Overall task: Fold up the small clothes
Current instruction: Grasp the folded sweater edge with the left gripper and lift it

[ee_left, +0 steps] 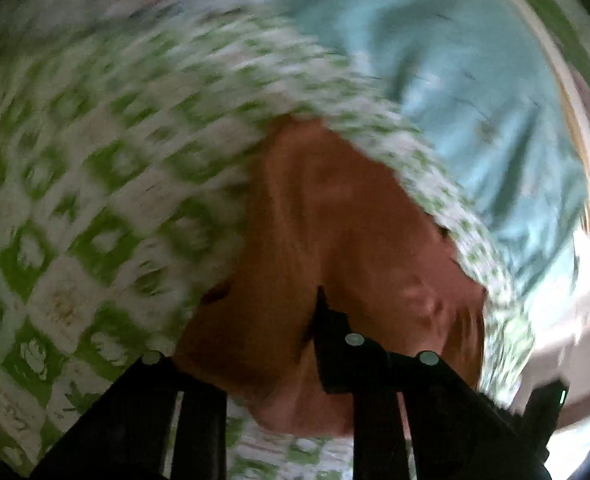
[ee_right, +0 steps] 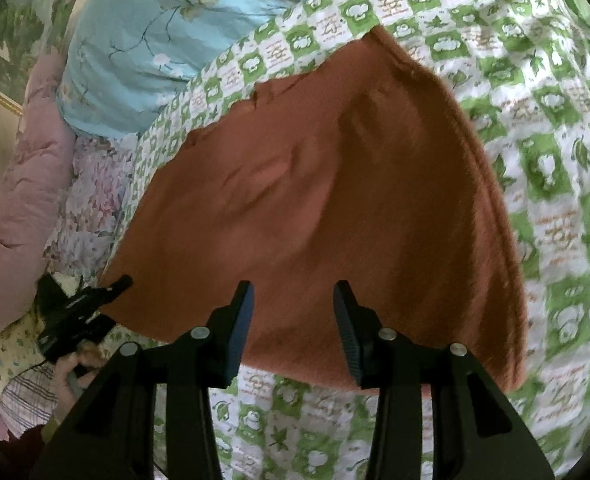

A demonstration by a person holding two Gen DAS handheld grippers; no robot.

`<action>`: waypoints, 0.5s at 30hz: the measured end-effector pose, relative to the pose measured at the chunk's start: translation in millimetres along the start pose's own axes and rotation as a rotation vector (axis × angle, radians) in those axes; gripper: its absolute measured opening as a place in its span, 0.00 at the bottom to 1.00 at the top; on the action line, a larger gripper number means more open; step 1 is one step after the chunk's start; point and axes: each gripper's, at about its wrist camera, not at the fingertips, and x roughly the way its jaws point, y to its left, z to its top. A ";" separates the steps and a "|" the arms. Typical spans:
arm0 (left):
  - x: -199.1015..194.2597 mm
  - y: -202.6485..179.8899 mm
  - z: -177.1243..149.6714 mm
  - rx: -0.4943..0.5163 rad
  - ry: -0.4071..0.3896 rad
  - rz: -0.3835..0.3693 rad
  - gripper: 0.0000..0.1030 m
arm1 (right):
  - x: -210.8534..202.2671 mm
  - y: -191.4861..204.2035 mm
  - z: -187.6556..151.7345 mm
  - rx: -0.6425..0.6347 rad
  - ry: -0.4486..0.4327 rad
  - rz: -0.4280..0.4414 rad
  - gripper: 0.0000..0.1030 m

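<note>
A rust-brown garment lies spread on a green-and-white patterned bedsheet. My right gripper is open and empty, hovering over the garment's near edge with the jaws apart. My left gripper shows at the garment's left corner in the right wrist view. In the blurred left wrist view the brown garment is bunched between and over the fingers, which look shut on it; the left finger is hidden under the cloth.
A light blue floral quilt lies at the back left, with a pink quilt and floral cloth beside it. The bedsheet extends on all sides. A person's hand holds the left gripper.
</note>
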 end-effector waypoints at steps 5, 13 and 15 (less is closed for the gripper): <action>6.9 -98.5 -16.3 0.284 0.040 -0.078 0.14 | -7.4 -11.7 14.0 0.007 -0.022 0.007 0.42; 72.0 -175.6 -94.9 0.587 0.177 -0.075 0.14 | -13.9 -24.4 40.0 0.011 -0.033 0.045 0.42; 85.9 -175.1 -110.8 0.631 0.205 -0.041 0.14 | -6.7 -24.6 46.6 0.005 -0.017 0.051 0.42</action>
